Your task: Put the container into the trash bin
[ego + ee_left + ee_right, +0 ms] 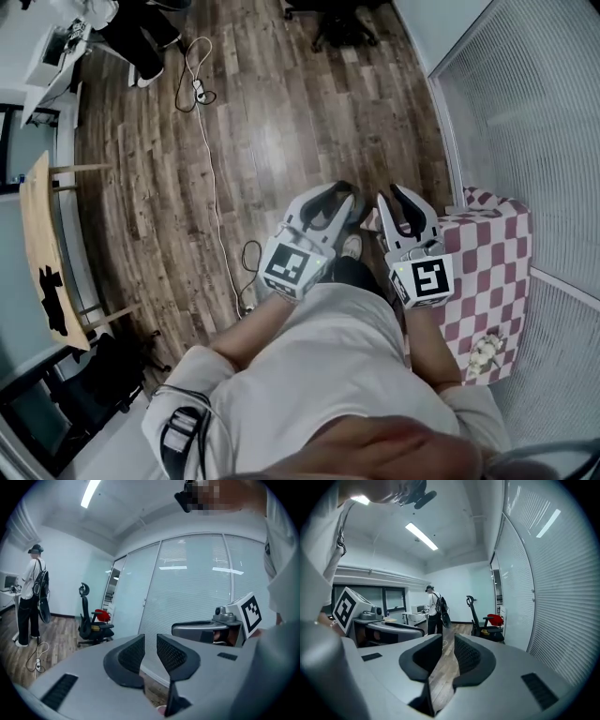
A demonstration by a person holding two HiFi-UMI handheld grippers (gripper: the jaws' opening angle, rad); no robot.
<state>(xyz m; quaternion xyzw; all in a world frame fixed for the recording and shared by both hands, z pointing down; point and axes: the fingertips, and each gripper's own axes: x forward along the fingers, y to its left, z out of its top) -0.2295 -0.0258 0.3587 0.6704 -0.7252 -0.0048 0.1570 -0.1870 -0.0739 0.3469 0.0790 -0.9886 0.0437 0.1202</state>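
No container or trash bin shows in any view. Both grippers are held up side by side in front of the person's chest, pointing roughly level into the room. My left gripper (336, 195) (150, 654) has a narrow gap between its ribbed pads, and nothing sits in it. My right gripper (399, 199) (448, 654) is just right of it, also with a narrow gap and nothing between the pads. Each carries a marker cube behind its jaws.
A small table with a red-and-white checkered cloth (487, 272) stands close at the right, with a small pale object (486, 352) on it. A glass wall with blinds (525, 112) lies beyond. A cable (211, 187) trails over the wood floor; office chair (91, 623), standing person (436, 609), wooden table (42, 244).
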